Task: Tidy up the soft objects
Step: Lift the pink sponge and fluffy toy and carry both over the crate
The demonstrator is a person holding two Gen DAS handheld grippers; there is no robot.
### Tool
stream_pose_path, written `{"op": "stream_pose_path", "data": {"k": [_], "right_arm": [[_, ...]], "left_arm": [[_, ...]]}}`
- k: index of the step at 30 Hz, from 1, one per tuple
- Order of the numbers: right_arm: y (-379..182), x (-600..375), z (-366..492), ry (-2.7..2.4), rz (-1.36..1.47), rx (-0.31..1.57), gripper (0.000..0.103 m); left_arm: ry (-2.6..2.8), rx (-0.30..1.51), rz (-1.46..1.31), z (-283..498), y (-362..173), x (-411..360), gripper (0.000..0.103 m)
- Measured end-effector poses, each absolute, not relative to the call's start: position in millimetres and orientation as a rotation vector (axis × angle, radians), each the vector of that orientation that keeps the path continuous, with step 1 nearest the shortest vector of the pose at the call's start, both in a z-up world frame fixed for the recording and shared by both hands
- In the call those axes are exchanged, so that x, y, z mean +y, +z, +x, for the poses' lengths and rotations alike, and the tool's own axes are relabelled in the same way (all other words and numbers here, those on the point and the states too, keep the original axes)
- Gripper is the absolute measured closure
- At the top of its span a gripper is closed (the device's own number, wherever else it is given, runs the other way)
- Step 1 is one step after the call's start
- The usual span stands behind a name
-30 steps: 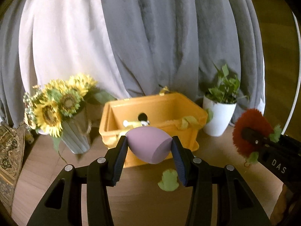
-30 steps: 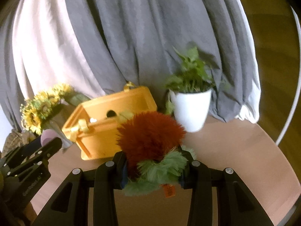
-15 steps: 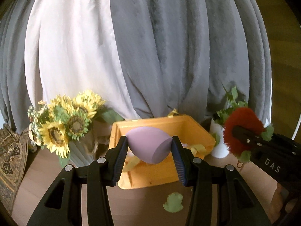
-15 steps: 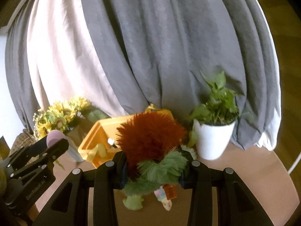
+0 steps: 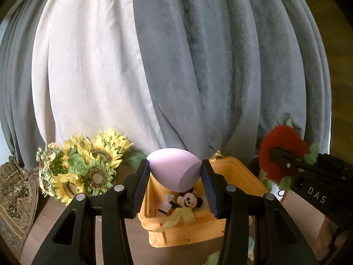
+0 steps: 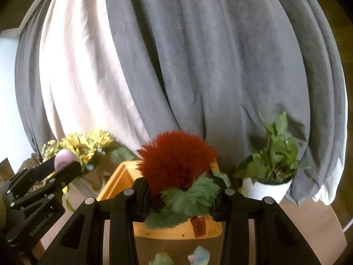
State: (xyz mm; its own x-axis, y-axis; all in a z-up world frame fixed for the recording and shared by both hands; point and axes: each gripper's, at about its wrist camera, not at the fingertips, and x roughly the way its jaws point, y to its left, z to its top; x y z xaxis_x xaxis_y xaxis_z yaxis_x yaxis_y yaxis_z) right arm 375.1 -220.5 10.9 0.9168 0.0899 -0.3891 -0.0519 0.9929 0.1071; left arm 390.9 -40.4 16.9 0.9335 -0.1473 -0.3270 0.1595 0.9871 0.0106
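Observation:
My left gripper is shut on a lilac egg-shaped sponge and holds it above the yellow bin. A Mickey plush lies inside the bin. My right gripper is shut on a red and green fluffy plush, held over the yellow bin. The right gripper with the plush also shows in the left wrist view. The left gripper with the sponge shows in the right wrist view.
Sunflowers in a vase stand left of the bin. A white potted plant stands right of it. Grey and white curtains hang behind. Small soft pieces lie on the wooden table in front of the bin.
Both grippers have risen and moved forward over the bin with their objects. The bin's inside with the Mickey plush now shows below the sponge.

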Motion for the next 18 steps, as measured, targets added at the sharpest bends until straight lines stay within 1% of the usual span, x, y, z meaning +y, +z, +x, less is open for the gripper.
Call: {"op": "stream_pose_path", "data": {"k": [10, 18], "right_arm": [[12.8, -220.2, 417.6, 0.085, 0.082, 0.418, 0.062], [-0.3, -221.4, 459.0, 0.089, 0.078, 0.469, 0.062]], "left_arm": [[-0.173, 0.380, -0.015, 436.0, 11.9, -36.9, 0.057], [-0.163, 0.434, -0.011, 474.5, -3.3, -41.5, 0.057]]}}
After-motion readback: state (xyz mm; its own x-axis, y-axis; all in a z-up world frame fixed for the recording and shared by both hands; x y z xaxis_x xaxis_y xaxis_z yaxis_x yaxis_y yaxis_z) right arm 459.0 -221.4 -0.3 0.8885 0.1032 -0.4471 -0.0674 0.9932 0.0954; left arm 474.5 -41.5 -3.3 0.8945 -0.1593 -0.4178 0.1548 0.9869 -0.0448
